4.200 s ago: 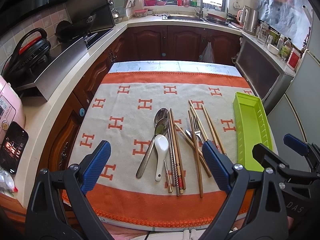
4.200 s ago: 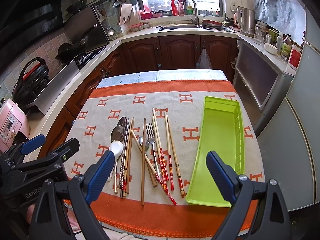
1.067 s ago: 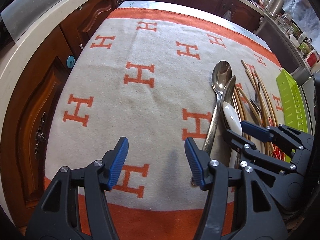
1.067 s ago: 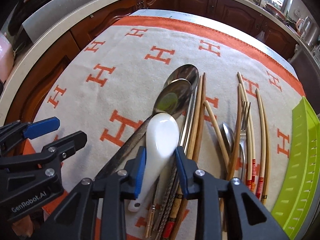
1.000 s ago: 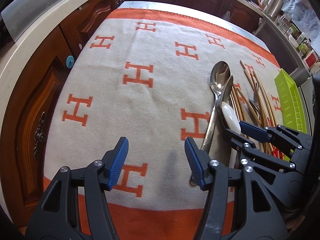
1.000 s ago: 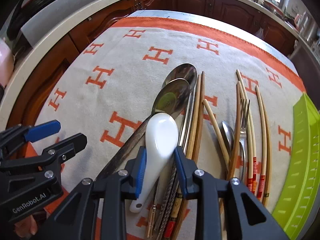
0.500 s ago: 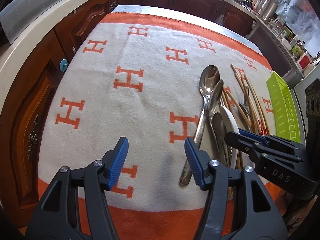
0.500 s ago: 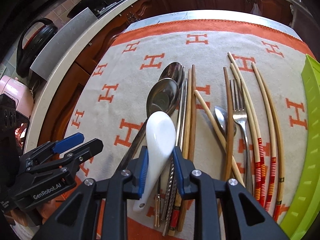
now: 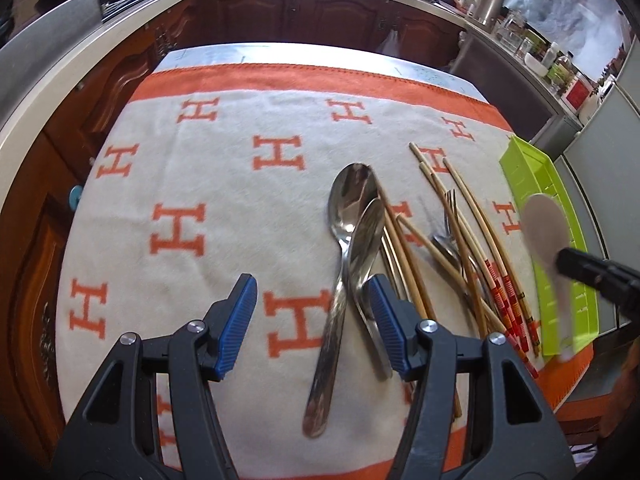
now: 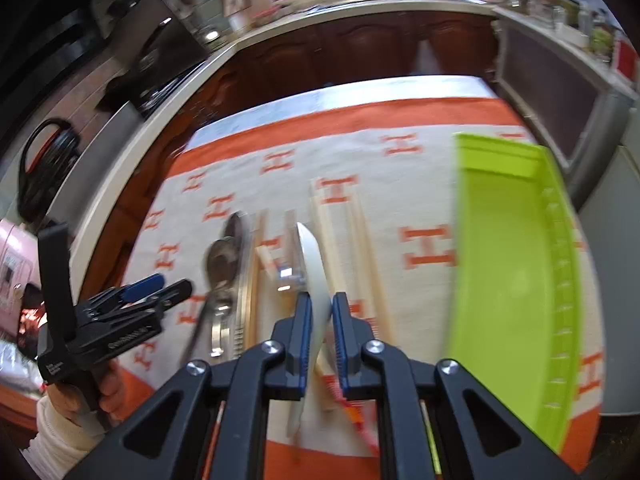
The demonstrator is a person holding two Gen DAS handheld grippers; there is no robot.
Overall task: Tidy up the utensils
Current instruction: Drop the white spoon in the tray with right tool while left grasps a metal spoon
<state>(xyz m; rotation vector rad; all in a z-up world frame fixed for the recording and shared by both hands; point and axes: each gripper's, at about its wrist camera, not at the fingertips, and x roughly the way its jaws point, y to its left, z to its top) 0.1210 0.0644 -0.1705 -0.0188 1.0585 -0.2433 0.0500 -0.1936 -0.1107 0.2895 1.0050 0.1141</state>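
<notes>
Through the left wrist view, I see my left claw [image 9: 312,322] spread wide with nothing between its blue pads, hanging low over the orange-and-cream cloth [image 9: 224,184] that covers the bench. Just beyond it, at frame centre, two steel spoons [image 9: 352,216] lie crossed, and right of them a loose heap of chopsticks [image 9: 464,240] with a fork [image 9: 452,208] tangled in. At the right edge the green tray [image 9: 528,168] sits on the cloth, and the white ceramic spoon [image 9: 546,224], blurred, hangs in front of it, carried by my right claw, of which only a dark arm shows there.

On the right wrist view, my right claw [image 10: 318,338] has just been closing, and its pads now pinch the white ceramic spoon's handle, the bowl pointing away up the frame and the whole spoon clear of the cloth. The green tray fills the right side of this frame, and its floor looks bare as far as the blur lets me judge. My left claw appears at lower left, held by a hand in a pale sleeve.

I judge the sorting has barely begun: one utensil is lifted and heading for the tray, nothing is stowed yet, and both steel spoons, the fork and all the chopsticks remain on the cloth.
</notes>
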